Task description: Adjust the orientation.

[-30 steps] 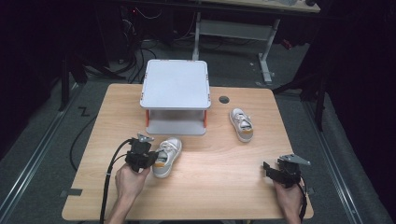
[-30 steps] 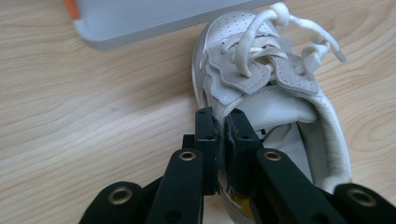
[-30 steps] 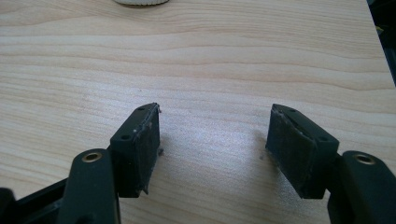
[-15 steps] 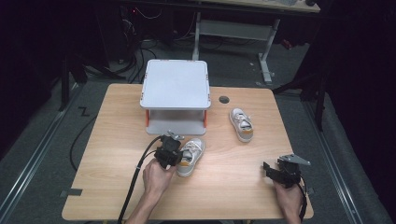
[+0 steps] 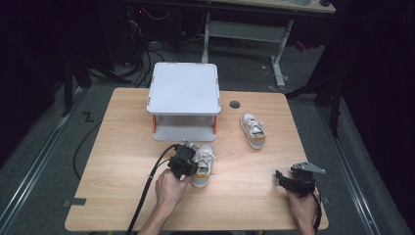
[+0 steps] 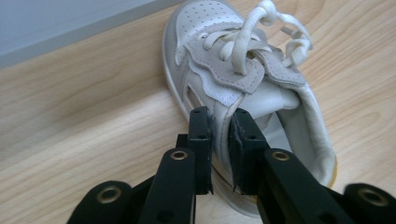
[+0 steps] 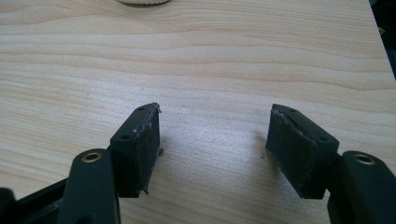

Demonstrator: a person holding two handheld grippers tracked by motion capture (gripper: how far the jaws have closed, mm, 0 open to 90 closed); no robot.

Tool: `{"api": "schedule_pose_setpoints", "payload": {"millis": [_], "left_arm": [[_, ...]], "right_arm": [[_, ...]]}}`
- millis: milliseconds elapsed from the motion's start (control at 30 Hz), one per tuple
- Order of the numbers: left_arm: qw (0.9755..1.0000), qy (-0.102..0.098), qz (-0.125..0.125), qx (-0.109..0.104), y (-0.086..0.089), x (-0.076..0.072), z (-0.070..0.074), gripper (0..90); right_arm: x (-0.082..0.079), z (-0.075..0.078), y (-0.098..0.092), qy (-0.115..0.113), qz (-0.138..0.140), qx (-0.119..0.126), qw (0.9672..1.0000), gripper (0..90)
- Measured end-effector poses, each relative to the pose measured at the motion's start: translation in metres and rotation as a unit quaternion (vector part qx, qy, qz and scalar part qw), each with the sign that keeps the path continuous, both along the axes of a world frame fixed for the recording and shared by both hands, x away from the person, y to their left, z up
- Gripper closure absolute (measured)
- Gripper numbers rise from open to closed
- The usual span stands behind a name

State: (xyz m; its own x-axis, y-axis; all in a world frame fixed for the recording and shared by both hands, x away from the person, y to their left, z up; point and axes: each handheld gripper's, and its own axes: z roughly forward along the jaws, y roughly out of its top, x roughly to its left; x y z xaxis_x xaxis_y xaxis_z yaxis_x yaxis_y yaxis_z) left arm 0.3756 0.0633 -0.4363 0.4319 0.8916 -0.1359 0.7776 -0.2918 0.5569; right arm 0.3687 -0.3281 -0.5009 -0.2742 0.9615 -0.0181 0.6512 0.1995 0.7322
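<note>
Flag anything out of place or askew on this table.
The two shoes are split up: the left gripper is clamped on the side wall of one shoe near the shelf, while the other shoe lies apart, angled differently.

Left claw (image 5: 190, 165) touches a white shoe (image 5: 203, 159) before the stand (image 5: 183, 100).

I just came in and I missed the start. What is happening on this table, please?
A person works with a gripper in each hand. The left gripper is shut on the side wall of a white shoe, which sits just in front of a small white two-level shelf. The right gripper is open and holds nothing, near the table's right front corner. A second shoe lies to the right of the shelf.
</note>
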Motion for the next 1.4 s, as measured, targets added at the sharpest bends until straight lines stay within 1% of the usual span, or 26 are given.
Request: {"api": "schedule_pose_setpoints", "payload": {"millis": [67, 133, 267, 333, 367, 400, 433, 467, 500, 533, 567, 733, 767, 833, 867, 900, 933, 967, 1100, 1133, 1167, 1233, 1267, 1333, 1367, 1400], "left_arm": [[0.9999, 0.005, -0.001, -0.014, 0.002, -0.001, -0.002, 78.8], [0.9998, 0.006, -0.002, -0.017, 0.003, -0.001, -0.002, 78.2], [0.9992, 0.007, -0.006, -0.038, 0.007, -0.002, -0.004, 75.5], [0.999, 0.007, -0.01, -0.044, 0.009, -0.001, -0.005, 71.3], [0.9985, 0.005, -0.009, -0.054, 0.012, -0.001, -0.007, 67.9], [0.9985, 0.005, -0.009, -0.054, 0.012, -0.001, -0.007, 64.5], [0.9984, 0.002, -0.007, -0.056, 0.013, -0.002, -0.007, 64.5], [0.9982, -0.005, -0.007, -0.06, 0.016, -0.003, -0.007, 56.4], [0.9981, -0.011, -0.006, -0.061, 0.017, -0.004, -0.006, 54.0], [0.9981, -0.011, -0.006, -0.061, 0.017, -0.004, -0.006, 51.3], [0.9977, -0.018, -0.005, -0.066, 0.019, -0.004, -0.005, 51.3], [0.9954, -0.049, -0.004, -0.083, 0.031, -0.007, 0.0, 42.4], [0.9954, -0.049, -0.004, -0.083, 0.031, -0.007, 0.0, 42.1], [0.9947, -0.059, -0.005, -0.084, 0.036, -0.008, 0.002, 41.2], [0.9942, -0.069, -0.004, -0.083, 0.041, -0.009, 0.003, 40.9], [0.9942, -0.069, -0.004, -0.083, 0.041, -0.009, 0.003, 40.6], [0.9934, -0.078, 0.0, -0.084, 0.048, -0.01, 0.004, 40.4], [0.9934, -0.078, 0.0, -0.084, 0.048, -0.01, 0.004, 40.1], [0.9913, -0.094, 0.014, -0.091, 0.065, -0.013, 0.005, 39.6], [0.9905, -0.098, 0.021, -0.095, 0.073, -0.014, 0.005, 39.4], [0.9905, -0.098, 0.021, -0.095, 0.073, -0.014, 0.005, 39.2], [0.9893, -0.104, 0.032, -0.098, 0.085, -0.016, 0.005, 38.9], [0.9893, -0.104, 0.032, -0.098, 0.085, -0.016, 0.005, 38.8], [0.9884, -0.109, 0.042, -0.097, 0.097, -0.019, 0.004, 38.4], [0.9884, -0.109, 0.042, -0.097, 0.097, -0.019, 0.004, 38.3], [0.9877, -0.112, 0.048, -0.099, 0.102, -0.02, 0.003, 38.3]], "right_arm": [[0.0, 0.0, 0.0, 0.0, 0.0, 0.0, 1.0, 35.2], [0.0, 0.0, 0.0, 0.0, 0.0, 0.0, 1.0, 35.2], [0.0, 0.0, 0.0, 0.0, 0.0, 0.0, 1.0, 35.2], [0.0, 0.0, 0.0, 0.0, 0.0, 0.0, 1.0, 35.2], [0.0, 0.0, 0.0, 0.0, 0.0, 0.0, 1.0, 35.2], [0.0, 0.0, 0.0, 0.0, 0.0, 0.0, 1.0, 35.2], [0.0, 0.0, 0.0, 0.0, 0.0, 0.0, 1.0, 35.2], [0.0, 0.0, 0.0, 0.0, 0.0, 0.0, 1.0, 35.2], [0.0, 0.0, 0.0, 0.0, -0.001, 0.001, 1.0, 35.2], [0.0, 0.0, 0.0, 0.0, -0.001, 0.001, 1.0, 35.2], [0.0, 0.0, 0.0, 0.0, -0.001, 0.001, 1.0, 35.2], [0.0, 0.0, 0.0, 0.0, -0.001, 0.0, 1.0, 35.2], [0.0, 0.0, 0.0, 0.0, -0.001, 0.0, 1.0, 35.2], [0.0, 0.0, 0.0, 0.0, -0.001, 0.001, 1.0, 35.2], [0.0, 0.0, 0.0, 0.0, -0.001, 0.001, 1.0, 35.3], [0.0, 0.0, 0.0, 0.0, -0.001, 0.001, 1.0, 35.3], [0.0, 0.0, 0.0, 0.0, -0.001, 0.001, 1.0, 35.2], [0.0, 0.0, 0.0, 0.0, -0.001, 0.001, 1.0, 35.2], [0.0, 0.0, 0.0, 0.0, 0.0, 0.0, 1.0, 35.3], [0.0, 0.0, 0.0, 0.0, 0.0, 0.0, 1.0, 35.4], [0.0, 0.0, 0.0, 0.0, 0.0, 0.0, 1.0, 35.4], [0.0, 0.0, 0.0, 0.0, 0.001, 0.0, 1.0, 35.6], [0.0, 0.0, 0.0, 0.0, 0.001, 0.0, 1.0, 35.6], [0.0, 0.0, 0.0, 0.0, 0.001, 0.0, 1.0, 35.6], [0.0, 0.0, 0.0, 0.0, 0.001, 0.0, 1.0, 35.6], [0.0, 0.0, 0.0, 0.0, 0.001, 0.0, 1.0, 35.6]]}}
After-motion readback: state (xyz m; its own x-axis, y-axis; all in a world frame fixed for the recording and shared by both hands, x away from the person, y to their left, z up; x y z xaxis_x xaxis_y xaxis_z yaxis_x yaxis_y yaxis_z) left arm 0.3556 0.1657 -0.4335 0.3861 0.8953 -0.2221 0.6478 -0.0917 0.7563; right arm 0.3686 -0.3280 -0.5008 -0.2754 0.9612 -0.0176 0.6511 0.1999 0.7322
